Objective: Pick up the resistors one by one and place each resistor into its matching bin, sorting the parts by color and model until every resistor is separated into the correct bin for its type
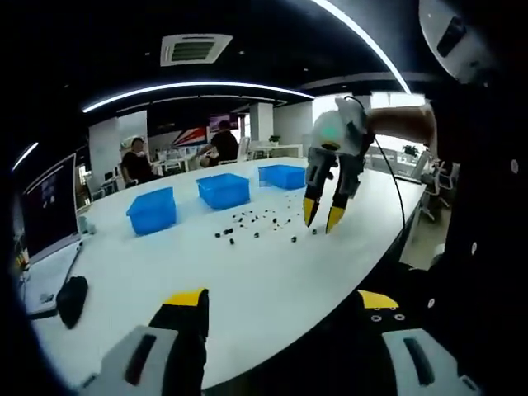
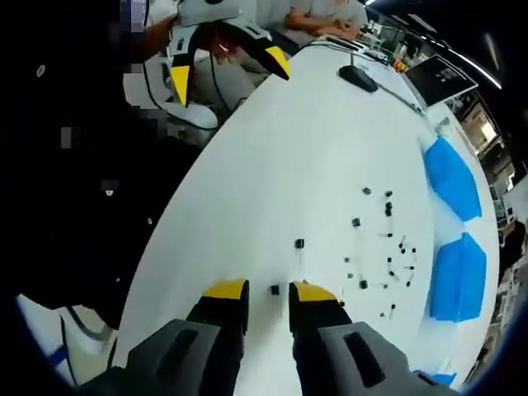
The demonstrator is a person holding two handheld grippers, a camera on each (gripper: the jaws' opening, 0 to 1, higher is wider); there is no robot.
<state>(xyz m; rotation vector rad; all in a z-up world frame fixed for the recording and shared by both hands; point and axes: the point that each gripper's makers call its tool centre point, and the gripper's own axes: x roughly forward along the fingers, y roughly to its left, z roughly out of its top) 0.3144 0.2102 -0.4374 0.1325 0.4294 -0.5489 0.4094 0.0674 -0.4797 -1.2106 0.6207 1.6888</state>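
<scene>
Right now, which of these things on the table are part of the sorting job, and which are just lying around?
Part of the job:
- scattered resistors
- three blue bins
- right gripper, jaws open over one resistor

Just lying about:
- black mouse
- laptop

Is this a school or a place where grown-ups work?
It looks like an office. There is a long white table, a computer monitor at its end, and people sitting at desks further back under strip lights. Blue bins stand on the table.
</scene>
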